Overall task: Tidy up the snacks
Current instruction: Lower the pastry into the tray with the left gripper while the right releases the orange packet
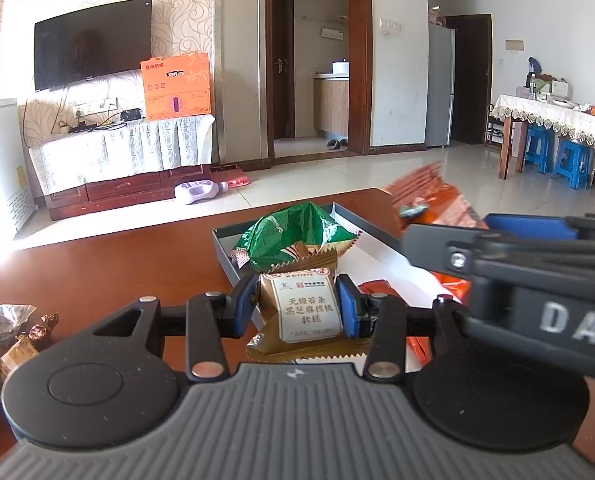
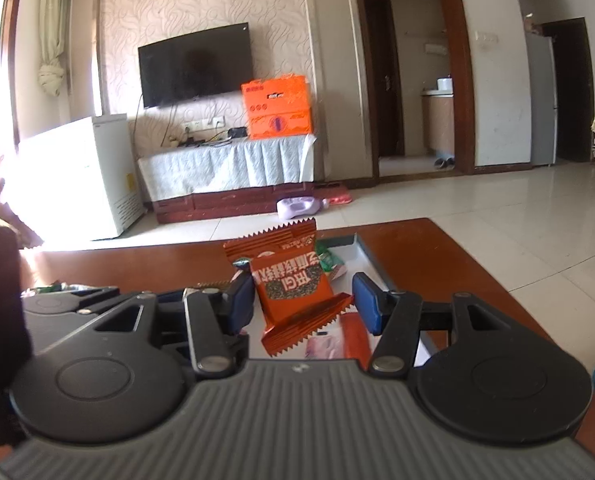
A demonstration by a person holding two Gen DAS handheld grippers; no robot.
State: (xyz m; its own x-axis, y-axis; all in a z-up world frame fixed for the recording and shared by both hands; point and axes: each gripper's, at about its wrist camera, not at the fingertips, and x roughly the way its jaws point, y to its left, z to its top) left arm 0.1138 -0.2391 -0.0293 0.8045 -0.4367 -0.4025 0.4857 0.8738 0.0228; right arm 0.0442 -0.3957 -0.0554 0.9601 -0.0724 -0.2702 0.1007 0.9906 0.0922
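Note:
My left gripper (image 1: 299,306) is shut on a gold-brown snack packet with a white label (image 1: 307,312), held over the near edge of a shallow grey box (image 1: 223,254) with a white floor on the brown table. A green packet (image 1: 293,242) lies in the box behind it. My right gripper (image 2: 303,300) is open, with an orange packet (image 2: 293,284) between its pads, touching only the left pad and tilted over the box (image 2: 367,258). The right gripper also shows in the left wrist view (image 1: 449,236), with the blurred orange packet (image 1: 429,196) ahead of it.
More orange packets (image 2: 353,338) lie in the box's near end. Several loose wrapped snacks (image 1: 5,336) sit on the table at the left. The brown table's far edge (image 1: 217,208) drops to a tiled floor. A TV stand and an orange carton stand far behind.

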